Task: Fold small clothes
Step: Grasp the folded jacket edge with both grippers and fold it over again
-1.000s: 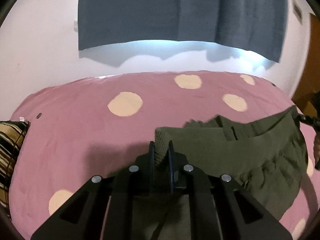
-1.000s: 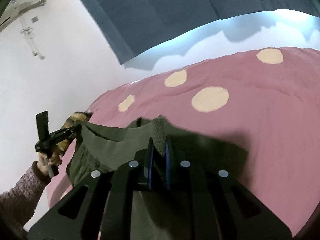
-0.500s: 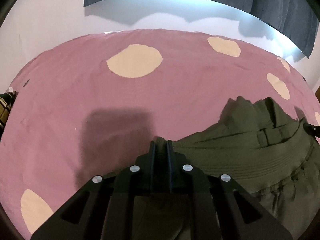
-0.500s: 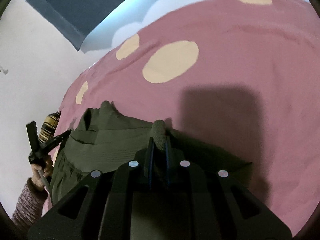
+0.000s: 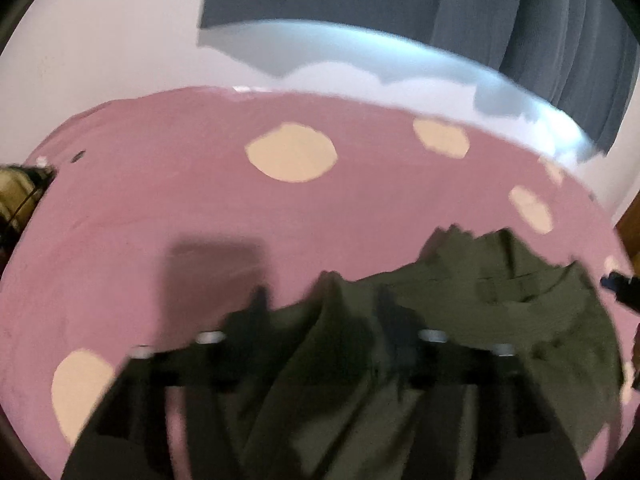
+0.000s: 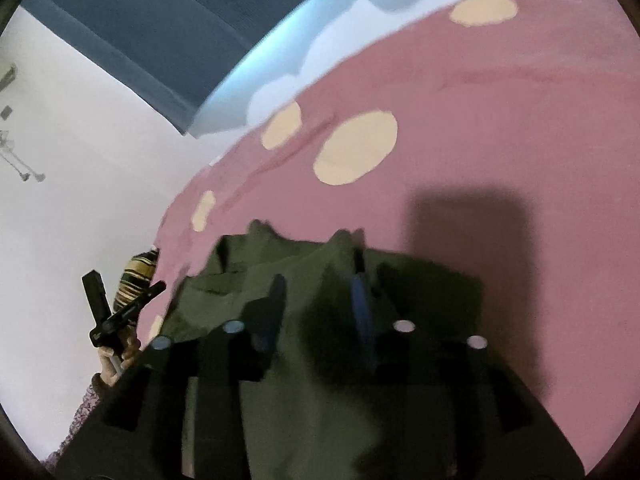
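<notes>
Both grippers, left [image 5: 322,300] and right [image 6: 318,284], now stand with fingers spread apart over an olive-green garment [image 5: 500,312] on the pink spotted bedspread [image 5: 200,200], having let go of its corners; bare bedspread stretches beyond the garment's far edge.

No readable text, label, brand, number or sign anywhere

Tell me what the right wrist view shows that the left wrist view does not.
Only the right wrist view shows the person's left hand holding the left hand-held gripper from outside, and a white fixture on the wall. Only the left wrist view shows a brown door edge. Both show the olive garment on the pink spotted bedcover, the grey curtain, and open jaws on each hand-held gripper.
</notes>
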Motion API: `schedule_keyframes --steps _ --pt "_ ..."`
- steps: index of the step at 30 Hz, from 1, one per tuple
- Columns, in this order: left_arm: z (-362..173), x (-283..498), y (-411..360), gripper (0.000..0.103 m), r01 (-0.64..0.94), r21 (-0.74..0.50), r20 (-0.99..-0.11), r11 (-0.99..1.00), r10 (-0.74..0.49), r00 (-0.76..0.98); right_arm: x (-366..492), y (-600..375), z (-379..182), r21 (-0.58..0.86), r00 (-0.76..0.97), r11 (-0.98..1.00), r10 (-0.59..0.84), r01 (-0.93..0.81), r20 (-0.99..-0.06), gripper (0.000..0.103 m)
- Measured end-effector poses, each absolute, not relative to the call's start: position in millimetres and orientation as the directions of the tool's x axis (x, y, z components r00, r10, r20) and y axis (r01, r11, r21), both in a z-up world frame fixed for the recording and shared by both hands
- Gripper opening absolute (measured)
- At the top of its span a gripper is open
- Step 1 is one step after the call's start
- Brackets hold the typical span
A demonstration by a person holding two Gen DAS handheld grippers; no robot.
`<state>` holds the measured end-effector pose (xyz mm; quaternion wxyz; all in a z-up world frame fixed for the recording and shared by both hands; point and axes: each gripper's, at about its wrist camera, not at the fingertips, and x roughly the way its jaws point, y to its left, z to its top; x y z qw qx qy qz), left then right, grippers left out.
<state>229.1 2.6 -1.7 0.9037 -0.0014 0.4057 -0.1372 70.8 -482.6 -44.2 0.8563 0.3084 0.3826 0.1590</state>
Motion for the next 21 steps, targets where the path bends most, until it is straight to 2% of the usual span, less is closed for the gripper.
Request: schedule_keyframes --steps 4,11,14,16,21 --pt "13 178 43 0.072 0.191 -0.191 -0.711 0.963 -0.27 0.649 14 -492 -31 0.645 0.691 0.763 0.482 -0.03 -0.539 0.055" --pt "-5 77 106 0.077 0.056 -0.327 -0.718 0.943 -0.286 0.634 -74 -512 -65 0.685 0.69 0.72 0.44 0.112 -0.575 0.06" --pt "-25 44 120 0.078 0.016 -0.43 -0.712 0.903 -0.35 0.609 -94 -519 -84 0.728 0.688 0.665 0.452 0.164 -0.568 0.061" --pt "-40 33 123 0.078 -0.022 -0.522 -0.697 0.853 -0.411 0.588 -104 -520 -94 0.758 0.695 0.625 0.461 0.187 -0.552 0.061" --pt "-59 44 110 0.078 -0.062 -0.619 -0.672 0.783 -0.487 0.558 -109 -505 -103 0.785 0.706 0.59 0.475 0.188 -0.526 0.067"
